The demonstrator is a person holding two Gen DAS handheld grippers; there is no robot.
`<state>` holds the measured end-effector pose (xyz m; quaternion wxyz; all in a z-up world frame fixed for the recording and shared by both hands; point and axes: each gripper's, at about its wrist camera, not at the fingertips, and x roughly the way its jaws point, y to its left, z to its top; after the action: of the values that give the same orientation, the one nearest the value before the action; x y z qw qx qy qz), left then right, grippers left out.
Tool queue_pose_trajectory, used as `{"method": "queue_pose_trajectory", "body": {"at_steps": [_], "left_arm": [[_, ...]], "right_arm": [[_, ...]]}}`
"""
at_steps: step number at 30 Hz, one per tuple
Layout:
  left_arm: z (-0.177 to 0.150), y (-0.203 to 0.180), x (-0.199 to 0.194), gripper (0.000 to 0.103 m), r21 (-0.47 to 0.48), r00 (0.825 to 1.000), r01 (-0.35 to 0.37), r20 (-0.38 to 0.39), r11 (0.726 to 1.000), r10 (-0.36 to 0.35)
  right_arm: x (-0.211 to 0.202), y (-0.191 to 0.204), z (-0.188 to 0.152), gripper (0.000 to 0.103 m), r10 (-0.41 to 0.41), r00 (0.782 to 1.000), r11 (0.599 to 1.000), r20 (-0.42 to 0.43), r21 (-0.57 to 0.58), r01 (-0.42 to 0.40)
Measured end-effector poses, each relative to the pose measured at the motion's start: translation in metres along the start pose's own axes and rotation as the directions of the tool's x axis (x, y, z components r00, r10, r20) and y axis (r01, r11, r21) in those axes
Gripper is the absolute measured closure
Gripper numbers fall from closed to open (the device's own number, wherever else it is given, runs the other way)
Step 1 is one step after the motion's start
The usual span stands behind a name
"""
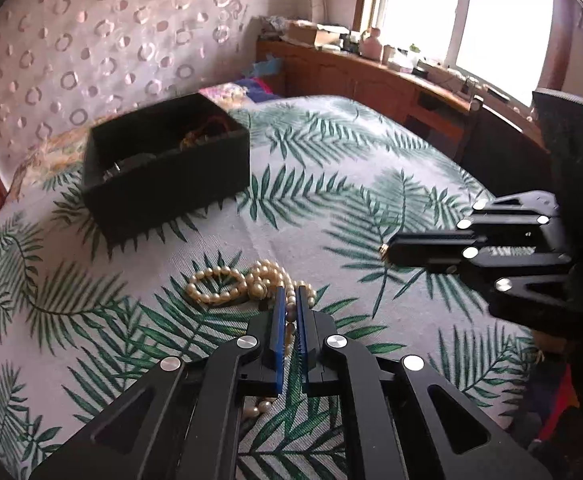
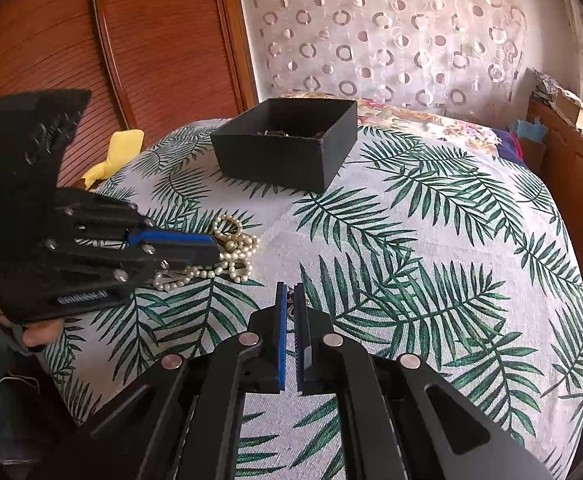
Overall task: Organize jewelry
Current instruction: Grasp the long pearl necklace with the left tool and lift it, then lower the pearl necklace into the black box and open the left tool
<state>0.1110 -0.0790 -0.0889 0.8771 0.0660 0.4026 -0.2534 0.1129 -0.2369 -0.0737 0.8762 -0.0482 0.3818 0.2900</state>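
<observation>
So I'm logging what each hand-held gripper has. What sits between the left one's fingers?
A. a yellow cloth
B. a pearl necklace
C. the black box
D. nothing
B: the left hand-held gripper has closed its blue pads on a strand of the pearl necklace, which lies on the leaf-print cloth.

We're over the bed (image 2: 431, 220), its cover printed with green palm leaves, and on it sit a black box (image 2: 287, 144) (open-topped, jewelry inside) and, nearer us, a heaped pearl necklace (image 1: 247, 284).

Wrist views low, close — both facing box (image 1: 163, 168)
</observation>
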Motion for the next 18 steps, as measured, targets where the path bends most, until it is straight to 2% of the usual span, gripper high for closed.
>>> {"method": "queue_pose_trajectory", "body": {"at_steps": [8,18], "left_arm": [[0.019,0.014,-0.041,0.099,-0.039,0.995,-0.016,0.098,0.999,0.019],[0.055,0.026,-0.085,0.099,-0.042,0.977,-0.063,0.200,0.997,0.070]], "right_arm": [[-0.005,0.008,0.014,0.099,-0.001,1.000,1.000,0.022,-0.024,0.002],[-0.019,0.019,0.052,0.099,-0.003,0.997,0.998,0.082,-0.065,0.008]]}}
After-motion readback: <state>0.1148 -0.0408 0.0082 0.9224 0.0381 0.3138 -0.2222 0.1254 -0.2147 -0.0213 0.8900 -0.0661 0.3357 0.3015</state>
